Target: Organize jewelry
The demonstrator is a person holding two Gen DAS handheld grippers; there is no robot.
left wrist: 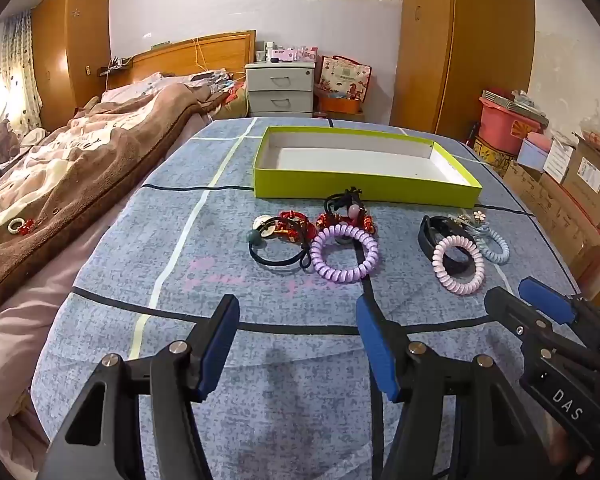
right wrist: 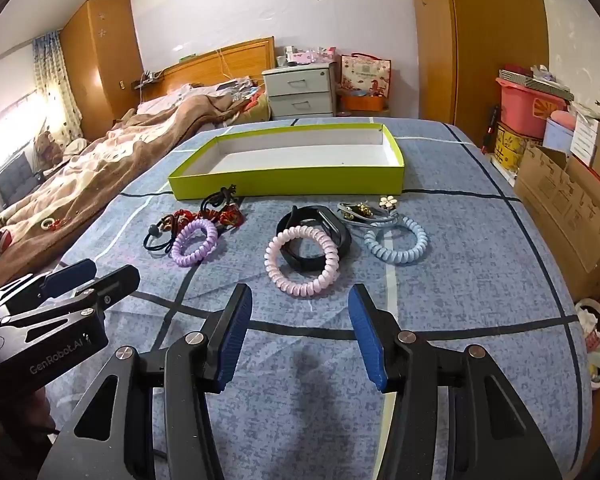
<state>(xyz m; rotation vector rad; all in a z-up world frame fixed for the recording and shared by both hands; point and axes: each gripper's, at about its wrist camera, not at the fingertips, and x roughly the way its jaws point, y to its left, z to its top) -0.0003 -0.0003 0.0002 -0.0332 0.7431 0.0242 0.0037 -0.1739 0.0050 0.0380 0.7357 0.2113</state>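
Both the left gripper and the right gripper hung with fingers spread wide and empty above the blue bedspread, the pink coil hair tie just beyond the right fingertips, the purple coil tie beyond the left's, and farthest the empty green box.
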